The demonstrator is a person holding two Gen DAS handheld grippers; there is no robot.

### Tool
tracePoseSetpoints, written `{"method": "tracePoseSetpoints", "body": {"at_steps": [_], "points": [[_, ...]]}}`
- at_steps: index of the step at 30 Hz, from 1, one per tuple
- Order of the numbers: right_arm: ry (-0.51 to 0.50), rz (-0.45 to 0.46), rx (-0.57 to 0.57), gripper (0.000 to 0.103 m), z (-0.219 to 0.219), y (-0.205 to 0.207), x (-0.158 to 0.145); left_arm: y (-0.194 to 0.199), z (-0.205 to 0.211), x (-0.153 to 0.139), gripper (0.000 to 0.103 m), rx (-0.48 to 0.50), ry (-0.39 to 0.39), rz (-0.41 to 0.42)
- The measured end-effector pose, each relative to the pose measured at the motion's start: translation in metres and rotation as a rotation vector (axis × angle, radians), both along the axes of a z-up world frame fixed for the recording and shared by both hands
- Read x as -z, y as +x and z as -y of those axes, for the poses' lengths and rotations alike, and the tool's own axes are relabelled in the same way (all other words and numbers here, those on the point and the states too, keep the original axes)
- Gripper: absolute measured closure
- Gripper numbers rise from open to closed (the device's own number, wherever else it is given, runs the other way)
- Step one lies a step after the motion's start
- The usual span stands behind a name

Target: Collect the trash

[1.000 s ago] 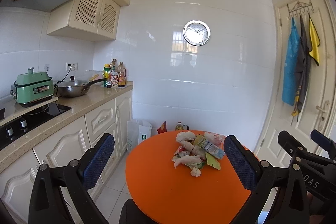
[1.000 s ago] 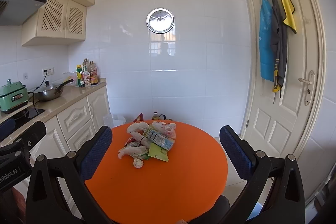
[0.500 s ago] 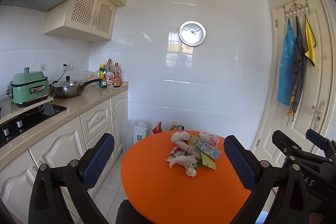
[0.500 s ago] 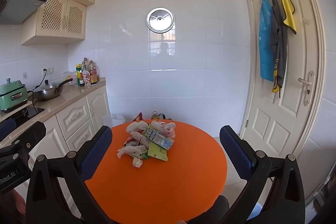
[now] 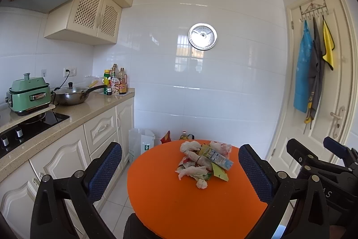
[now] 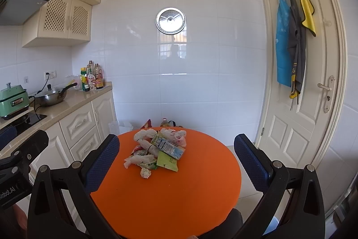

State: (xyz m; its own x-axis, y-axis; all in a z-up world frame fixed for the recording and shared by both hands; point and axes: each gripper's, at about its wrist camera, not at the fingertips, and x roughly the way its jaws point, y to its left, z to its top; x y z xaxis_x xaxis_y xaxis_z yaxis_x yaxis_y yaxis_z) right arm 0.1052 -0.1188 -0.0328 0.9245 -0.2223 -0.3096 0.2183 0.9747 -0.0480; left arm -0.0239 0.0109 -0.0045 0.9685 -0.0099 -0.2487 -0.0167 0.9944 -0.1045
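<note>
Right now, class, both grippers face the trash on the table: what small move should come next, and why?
Probably ease the right gripper forward and down toward the trash pile. Both grippers are open and empty, well short of the pile, which sits untouched on the far half of the orange table. The loose tissue wad at the near edge looks like the easiest first grab.

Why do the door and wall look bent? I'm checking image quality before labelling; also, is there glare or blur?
Left wrist view: fisheye bows the door, dark corners, window glare on the wall tiles. Right wrist view: same bowing, tile reflection; trash pile sharp in both.
</note>
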Motion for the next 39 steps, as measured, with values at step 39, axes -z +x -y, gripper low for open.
{"method": "tracePoseSetpoints", "body": {"at_steps": [39], "points": [[0.131, -0.613, -0.088, 0.003, 0.08, 0.257, 0.191, 0.344, 0.018, 0.123, 0.001, 0.004, -0.057, -0.598]]}}
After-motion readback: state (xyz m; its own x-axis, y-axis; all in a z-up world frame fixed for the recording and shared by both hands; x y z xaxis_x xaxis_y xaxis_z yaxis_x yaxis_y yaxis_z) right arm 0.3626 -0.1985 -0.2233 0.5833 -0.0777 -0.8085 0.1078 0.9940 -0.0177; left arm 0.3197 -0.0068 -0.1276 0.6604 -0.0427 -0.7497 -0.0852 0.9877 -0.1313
